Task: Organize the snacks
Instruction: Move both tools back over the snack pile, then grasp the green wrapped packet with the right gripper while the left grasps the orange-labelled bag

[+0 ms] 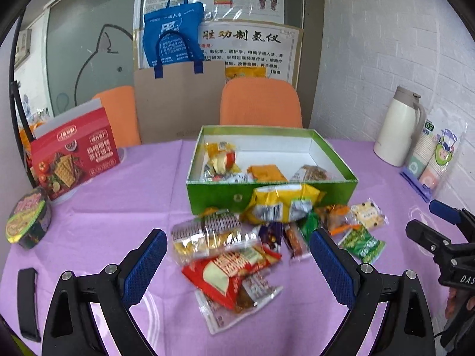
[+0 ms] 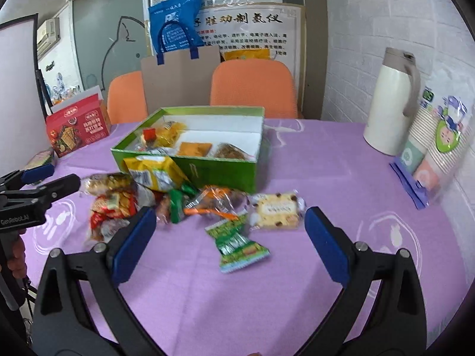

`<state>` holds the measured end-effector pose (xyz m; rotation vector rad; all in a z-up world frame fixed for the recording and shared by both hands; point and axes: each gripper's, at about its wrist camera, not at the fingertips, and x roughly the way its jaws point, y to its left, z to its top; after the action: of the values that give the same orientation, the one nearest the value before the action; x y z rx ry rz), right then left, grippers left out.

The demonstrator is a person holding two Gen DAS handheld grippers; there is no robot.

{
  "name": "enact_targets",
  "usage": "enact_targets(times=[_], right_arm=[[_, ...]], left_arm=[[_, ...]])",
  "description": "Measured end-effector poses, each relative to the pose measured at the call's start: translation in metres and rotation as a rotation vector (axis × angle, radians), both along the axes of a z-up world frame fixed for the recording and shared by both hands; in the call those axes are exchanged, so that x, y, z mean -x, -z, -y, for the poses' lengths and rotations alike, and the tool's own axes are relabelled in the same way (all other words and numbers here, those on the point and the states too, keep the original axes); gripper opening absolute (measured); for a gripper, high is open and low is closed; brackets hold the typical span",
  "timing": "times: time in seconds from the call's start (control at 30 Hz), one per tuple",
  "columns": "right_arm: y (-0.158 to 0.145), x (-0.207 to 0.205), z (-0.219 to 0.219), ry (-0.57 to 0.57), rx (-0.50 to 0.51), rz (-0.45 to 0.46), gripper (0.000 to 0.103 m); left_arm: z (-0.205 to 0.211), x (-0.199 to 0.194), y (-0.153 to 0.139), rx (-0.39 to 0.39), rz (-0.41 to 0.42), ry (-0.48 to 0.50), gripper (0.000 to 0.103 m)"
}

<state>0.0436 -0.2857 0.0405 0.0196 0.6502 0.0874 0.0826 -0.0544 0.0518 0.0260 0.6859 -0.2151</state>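
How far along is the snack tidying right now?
A few packets already lie in the green box. Nothing is in hand: left gripper and right gripper are both open. The pile in front, including the yellow bag and green packet, remains.

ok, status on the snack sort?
Left gripper open, over the snack pile. Right gripper open, empty, green packet between its fingers. Green box partly filled; yellow bag leans on its front.

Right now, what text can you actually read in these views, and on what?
"GenRobot.AI": left hand-held gripper.
"DAS", cut off: right hand-held gripper.
"PZ": blue tote bag.
"60": paper cup pack.
Large Chinese heading: wall poster, legible.
Red cracker box and snack wrappers: too blurred.
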Motion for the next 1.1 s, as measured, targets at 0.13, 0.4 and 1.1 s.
enact_targets(times=[0.13,0.4,1.1], right_arm=[[0.029,0.004,0.021,0.048,-0.012,-0.101,0.1],[0.058,-0.029,0.001,-0.038,-0.003,-0.17,0.081],[0.069,0.006,0.046,0.026,-0.071,-0.197,0.04]], left_arm=[[0.007,0.01,0.027,0.007,-0.067,0.03,0.099],[0.02,0.02,0.038,0.002,-0.096,0.061,0.099],[0.135,-0.06,0.041,0.045,-0.142,0.219,0.094]])
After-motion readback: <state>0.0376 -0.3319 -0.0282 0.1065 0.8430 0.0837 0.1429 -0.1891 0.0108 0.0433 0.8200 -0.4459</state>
